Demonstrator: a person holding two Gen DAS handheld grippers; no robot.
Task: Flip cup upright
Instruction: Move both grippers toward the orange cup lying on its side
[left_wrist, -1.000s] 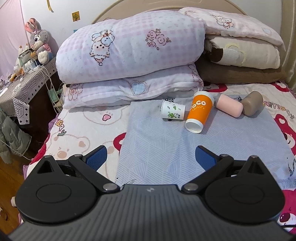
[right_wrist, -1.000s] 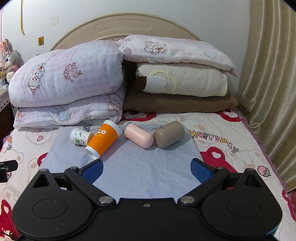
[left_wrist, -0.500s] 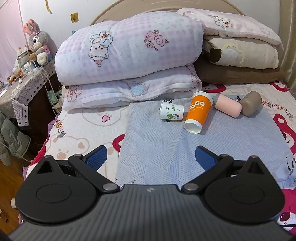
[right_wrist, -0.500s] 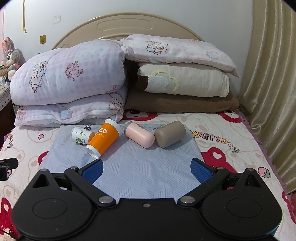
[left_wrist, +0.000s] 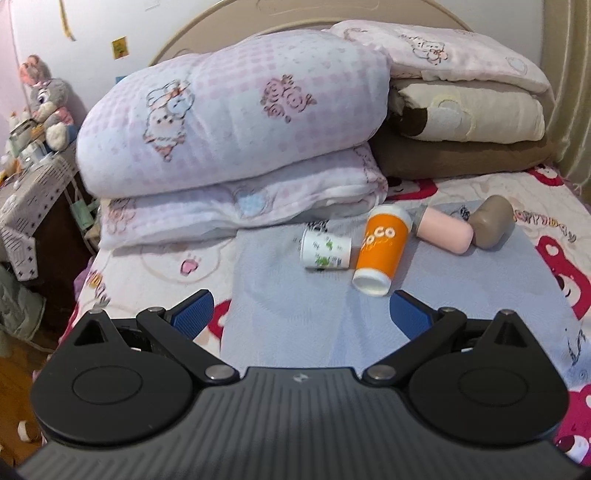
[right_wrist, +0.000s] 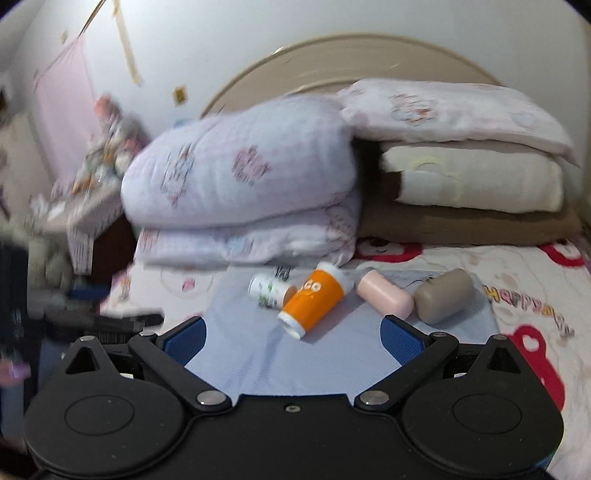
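Note:
Four cups lie on their sides on a grey-blue cloth (left_wrist: 332, 325) on the bed. From left: a small white cup with green print (left_wrist: 325, 253) (right_wrist: 269, 290), an orange cup (left_wrist: 380, 251) (right_wrist: 314, 299), a pink cup (left_wrist: 445, 232) (right_wrist: 386, 299) and a taupe cup (left_wrist: 491, 221) (right_wrist: 443, 295). My left gripper (left_wrist: 301, 314) is open and empty, short of the white and orange cups. My right gripper (right_wrist: 293, 336) is open and empty, just short of the orange cup's base. The right wrist view is blurred.
Folded quilts (left_wrist: 236, 133) and pillows (left_wrist: 465, 110) are stacked behind the cups against the headboard. A cluttered bedside table (left_wrist: 29, 184) with a plush toy stands left of the bed. A curtain (left_wrist: 576, 74) hangs at the right. The left gripper shows blurred at the left of the right wrist view (right_wrist: 110, 317).
Both grippers have moved forward toward the cups. The right gripper has swung left, so the cups sit more centred in its view. The cups have not moved.

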